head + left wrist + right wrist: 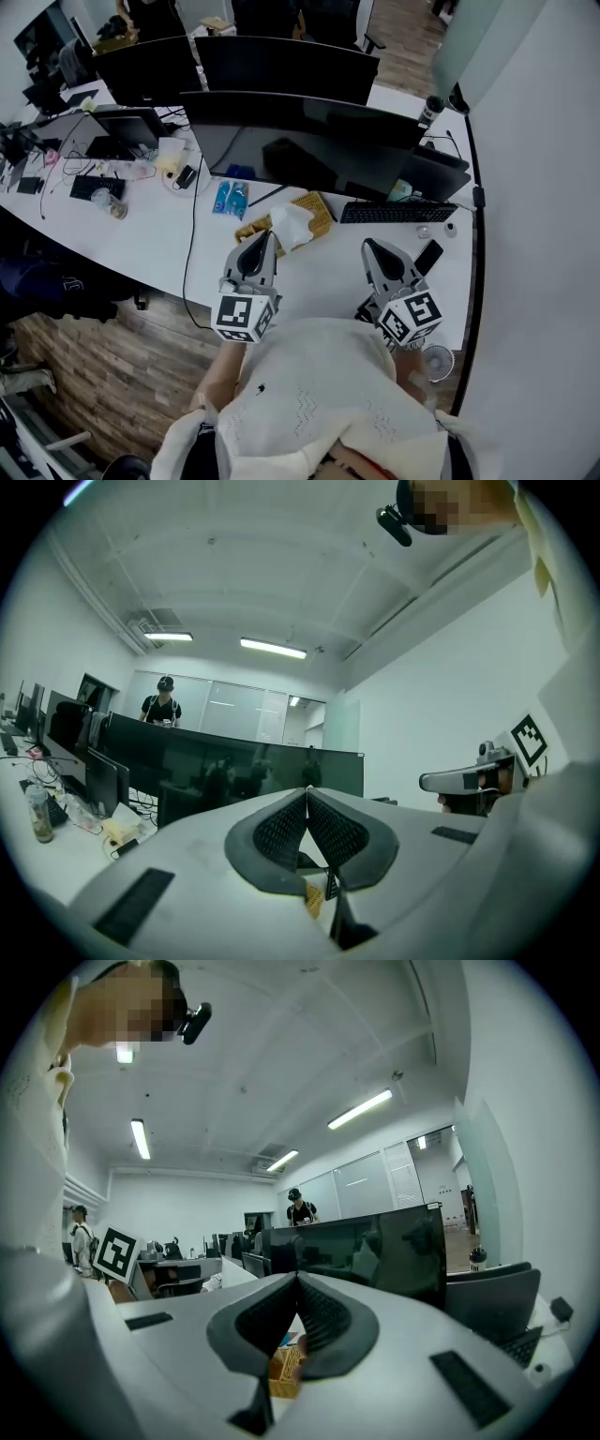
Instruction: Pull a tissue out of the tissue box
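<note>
A woven yellow tissue box lies on the white desk in front of the monitors, with a white tissue standing up out of it. My left gripper is held just in front of the box with its tips near the tissue, jaws shut and empty. My right gripper hovers to the right of the box, also shut and empty. In the left gripper view the pads meet at the tip. In the right gripper view a bit of the box shows below the closed jaws.
Several dark monitors stand along the desk behind the box. A keyboard and a phone lie at the right, and a blue packet to the left of the box. Cables and clutter fill the left end.
</note>
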The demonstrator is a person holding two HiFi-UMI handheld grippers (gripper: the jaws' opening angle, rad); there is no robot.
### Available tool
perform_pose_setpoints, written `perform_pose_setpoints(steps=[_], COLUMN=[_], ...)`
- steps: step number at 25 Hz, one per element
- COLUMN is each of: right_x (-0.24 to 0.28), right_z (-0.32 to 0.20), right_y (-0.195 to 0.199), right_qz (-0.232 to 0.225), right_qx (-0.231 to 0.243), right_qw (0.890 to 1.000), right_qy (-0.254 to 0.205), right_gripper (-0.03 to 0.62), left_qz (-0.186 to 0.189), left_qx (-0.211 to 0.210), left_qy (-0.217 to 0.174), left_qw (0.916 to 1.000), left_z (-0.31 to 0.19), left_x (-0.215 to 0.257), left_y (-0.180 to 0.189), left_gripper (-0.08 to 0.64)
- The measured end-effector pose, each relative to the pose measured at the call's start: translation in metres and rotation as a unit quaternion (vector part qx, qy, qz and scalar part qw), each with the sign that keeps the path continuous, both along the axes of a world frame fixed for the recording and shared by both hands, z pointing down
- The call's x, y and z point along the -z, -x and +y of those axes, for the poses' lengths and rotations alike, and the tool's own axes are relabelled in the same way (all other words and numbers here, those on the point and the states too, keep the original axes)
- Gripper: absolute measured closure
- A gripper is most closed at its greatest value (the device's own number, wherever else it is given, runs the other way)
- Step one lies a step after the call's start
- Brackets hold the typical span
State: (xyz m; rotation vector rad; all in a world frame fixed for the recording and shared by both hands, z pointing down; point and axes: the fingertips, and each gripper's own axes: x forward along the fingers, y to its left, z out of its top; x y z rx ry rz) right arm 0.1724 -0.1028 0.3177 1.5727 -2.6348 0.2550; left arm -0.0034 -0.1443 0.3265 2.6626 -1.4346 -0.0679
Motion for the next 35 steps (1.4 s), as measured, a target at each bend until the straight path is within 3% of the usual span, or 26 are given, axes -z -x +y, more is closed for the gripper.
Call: perform_pose_setpoints(steps=[12, 35], right_x=[0.006, -0.006], right_z=[-0.004, 0.006], right_y=[-0.005, 0.005], right_qz=[0.005, 0.038], right_qx=[-0.014, 0.003], right_qw=[1.000, 0.999], right_qy=[-0.011, -0.008], right_gripper=[0.592, 0.592], left_qz=[0.003, 0.007], left_qx=[-0.017, -0.030], left_qy=[0.012, 0.014], left_qw=[0.9998, 0.9994], left_z=[0.003, 0.008], left_x=[-0.008, -0.013], left_y=[-0.014, -0.026], left_gripper=[0.548, 0.548])
